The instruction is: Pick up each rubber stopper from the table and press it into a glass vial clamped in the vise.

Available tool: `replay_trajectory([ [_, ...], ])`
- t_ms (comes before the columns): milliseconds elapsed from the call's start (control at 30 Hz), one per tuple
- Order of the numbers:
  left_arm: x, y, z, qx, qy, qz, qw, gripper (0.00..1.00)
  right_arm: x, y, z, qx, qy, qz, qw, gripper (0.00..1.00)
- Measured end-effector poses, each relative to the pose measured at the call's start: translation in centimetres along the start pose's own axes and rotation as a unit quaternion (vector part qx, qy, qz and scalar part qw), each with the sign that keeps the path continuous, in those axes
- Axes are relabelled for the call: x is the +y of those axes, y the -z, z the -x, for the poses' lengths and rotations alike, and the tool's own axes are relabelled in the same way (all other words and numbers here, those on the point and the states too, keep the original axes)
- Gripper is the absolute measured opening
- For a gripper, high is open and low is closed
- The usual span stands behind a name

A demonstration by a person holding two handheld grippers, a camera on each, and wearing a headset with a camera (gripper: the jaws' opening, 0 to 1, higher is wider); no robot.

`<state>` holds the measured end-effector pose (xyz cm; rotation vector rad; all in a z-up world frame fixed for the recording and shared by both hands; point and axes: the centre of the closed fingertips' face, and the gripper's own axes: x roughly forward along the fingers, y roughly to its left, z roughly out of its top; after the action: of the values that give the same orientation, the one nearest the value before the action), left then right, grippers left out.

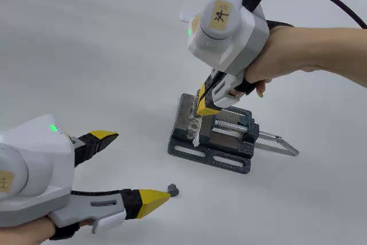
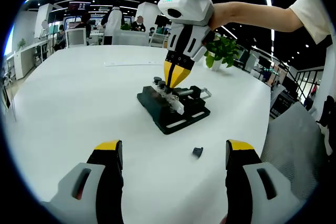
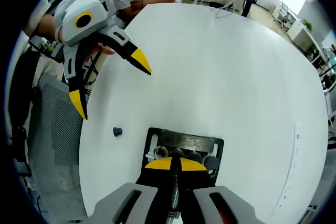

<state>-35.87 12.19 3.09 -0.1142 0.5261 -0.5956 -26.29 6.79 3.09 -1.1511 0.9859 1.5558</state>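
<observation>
The little rubber stopper, likely soft and light and best pinched by its sides, lay on the surface by the left hand-held gripper, jaws apart, while the right hand-held gripper had its jaws together over the vise.

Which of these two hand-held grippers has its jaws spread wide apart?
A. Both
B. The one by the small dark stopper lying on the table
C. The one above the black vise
B: the left gripper has its yellow tips far apart beside the loose stopper, while the right gripper above the vise has its tips together.
</observation>
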Motion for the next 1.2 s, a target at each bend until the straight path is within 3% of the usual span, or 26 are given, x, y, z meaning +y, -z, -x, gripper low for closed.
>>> replay_trajectory([
  [233,0.52,-0.11,-0.1,-0.004,-0.005,0.007,1.0,0.79,0.32,-0.02,0.02,-0.01,-0.003,-0.011,0.9999,0.0],
  [433,0.43,-0.2,-0.42,-0.006,-0.003,0.008,0.9999,0.79,0.16,-0.3,-0.23,0.021,0.009,0.005,0.9997,0.0],
  [633,0.04,-0.29,-0.55,-0.007,-0.001,0.01,0.9999,0.79,0.05,-0.33,-0.2,0.038,-0.005,-0.001,0.9993,0.0],
  [800,0.03,-0.25,-0.61,-0.007,-0.001,0.01,0.9999,0.79,0.15,-0.22,-0.3,0.052,0.001,0.009,0.9986,0.0],
  [933,-0.05,-0.4,-0.61,-0.009,-0.001,0.01,0.9999,0.79,-0.16,0.1,-0.3,0.037,-0.011,-0.037,0.9986,0.0],
  [1067,-0.12,-0.29,-0.55,-0.008,-0.001,0.01,0.9999,0.78,-0.16,0.11,-0.38,0.018,-0.031,-0.054,0.9979,0.0],
  [1133,-0.2,-0.29,-0.49,-0.008,-0.002,0.01,0.9999,0.78,-0.03,-0.04,-0.46,0.021,-0.03,-0.012,0.9993,0.0],
  [1200,-0.19,-0.34,-0.42,-0.009,-0.003,0.009,0.9999,0.78,-0.03,-0.09,-0.53,0.04,-0.022,-0.003,0.999,0.0],
])
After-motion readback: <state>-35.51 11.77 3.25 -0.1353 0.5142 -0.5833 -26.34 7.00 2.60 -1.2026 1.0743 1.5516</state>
